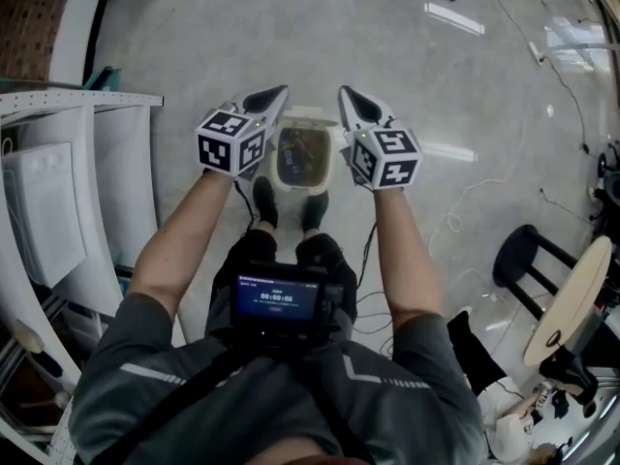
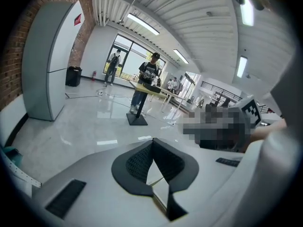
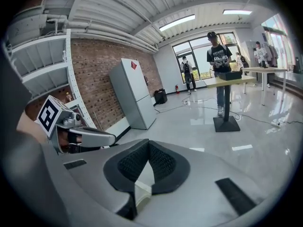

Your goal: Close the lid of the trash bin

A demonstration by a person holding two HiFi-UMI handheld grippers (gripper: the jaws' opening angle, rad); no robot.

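Note:
The trash bin point(image 1: 302, 188) stands on the floor just beyond the person's shoes, seen from above in the head view. It is beige and open, with dark contents showing, and its pale lid point(image 1: 310, 114) is tipped back at the far side. My left gripper point(image 1: 274, 95) hangs above the bin's left edge and my right gripper point(image 1: 349, 97) above its right edge. Both are shut with nothing between the pads. Both gripper views look level across the room, with the left gripper's tips point(image 2: 152, 141) and the right gripper's tips point(image 3: 148, 143) closed; the bin is out of their sight.
White shelving point(image 1: 58, 192) runs along the left. A black stool point(image 1: 528, 260), a round wooden tabletop point(image 1: 572, 298) and loose cables point(image 1: 465, 201) lie to the right. Further off stand a grey refrigerator point(image 3: 132, 98) and a person point(image 3: 220, 60) at a standing table.

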